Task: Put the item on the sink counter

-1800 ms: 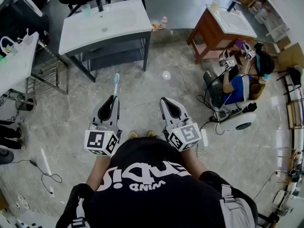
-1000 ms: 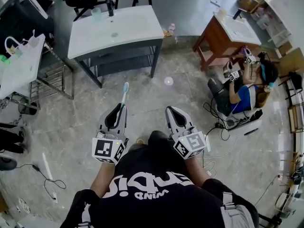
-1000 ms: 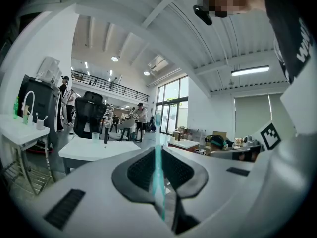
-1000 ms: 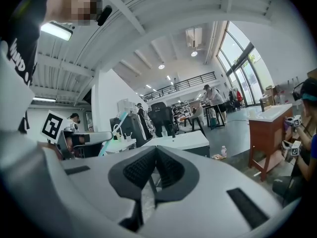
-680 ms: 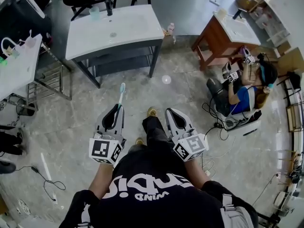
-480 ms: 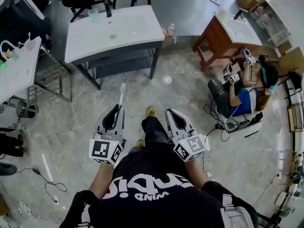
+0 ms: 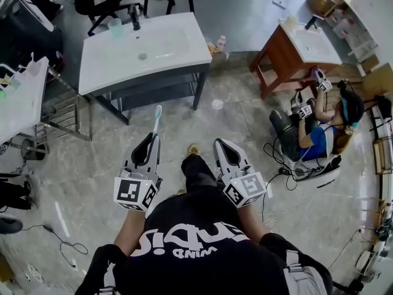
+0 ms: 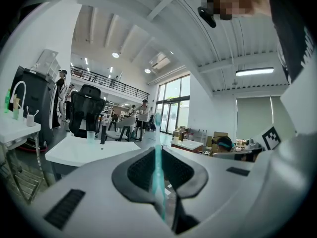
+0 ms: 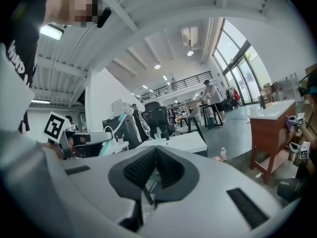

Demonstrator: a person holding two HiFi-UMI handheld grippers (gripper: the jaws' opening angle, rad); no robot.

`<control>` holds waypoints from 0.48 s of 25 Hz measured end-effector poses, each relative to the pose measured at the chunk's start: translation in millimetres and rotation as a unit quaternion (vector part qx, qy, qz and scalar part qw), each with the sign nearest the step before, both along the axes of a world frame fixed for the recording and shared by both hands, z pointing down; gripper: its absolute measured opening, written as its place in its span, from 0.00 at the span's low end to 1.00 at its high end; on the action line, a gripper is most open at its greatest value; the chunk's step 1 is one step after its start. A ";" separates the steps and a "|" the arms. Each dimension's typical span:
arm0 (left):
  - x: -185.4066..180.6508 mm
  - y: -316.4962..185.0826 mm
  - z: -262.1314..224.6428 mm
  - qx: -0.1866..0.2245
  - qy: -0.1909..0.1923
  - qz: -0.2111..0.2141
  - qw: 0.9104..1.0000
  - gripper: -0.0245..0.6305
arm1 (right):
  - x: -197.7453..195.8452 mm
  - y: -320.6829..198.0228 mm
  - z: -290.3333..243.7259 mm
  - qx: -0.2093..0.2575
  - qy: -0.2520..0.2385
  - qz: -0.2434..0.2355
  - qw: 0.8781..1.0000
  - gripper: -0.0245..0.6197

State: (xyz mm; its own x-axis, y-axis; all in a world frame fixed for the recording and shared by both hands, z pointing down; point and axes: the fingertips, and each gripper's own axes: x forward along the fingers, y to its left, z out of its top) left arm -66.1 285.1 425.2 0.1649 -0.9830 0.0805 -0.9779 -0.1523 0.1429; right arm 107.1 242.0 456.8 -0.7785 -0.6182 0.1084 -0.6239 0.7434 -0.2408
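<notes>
Ahead of the grippers: open grey floor [image 7: 202, 121]; beyond it the sink counter [image 7: 184, 45], well apart from both tips, ahead and a little to the left of the left gripper [image 7: 150, 141]
Counter: white top with a shallow basin; a cup [image 7: 115, 26] and a dark tap [image 7: 132, 22] at the edge farthest from the grippers; the near edge and the right part look bare
Left gripper: jaws closed onto a toothbrush [image 7: 155, 120], pads pressing its handle from both sides; held out about level
Right gripper [image 7: 221, 145]: just beside the left one, to its right; jaws brought together, nothing between them
Toothbrush, place: in the left gripper, over the floor, not yet above the counter
Toothbrush, long axis: in line with the jaws and about level; the head sticks out past the tips and points at the counter; the handle end lies back between the pads
Done, as I judge it: the item is picked up and firmly gripped; the person faces the counter
Left to do: cross the floor between; bring the tips over the bare top; lower the brush flat; open the jaws and draw back
</notes>
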 end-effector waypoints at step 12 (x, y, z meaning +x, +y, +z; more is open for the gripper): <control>-18.9 -100.2 -14.5 -0.006 -0.006 -0.008 1.000 0.13 | -15.9 -105.6 -14.6 0.000 -0.011 -0.005 1.000 0.07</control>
State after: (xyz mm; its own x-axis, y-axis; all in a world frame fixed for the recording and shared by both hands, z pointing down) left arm -85.0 184.9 410.7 0.1476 -0.9846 0.0938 -0.9820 -0.1346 0.1327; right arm 91.3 136.5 442.2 -0.7866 -0.6108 0.0906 -0.6112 0.7495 -0.2544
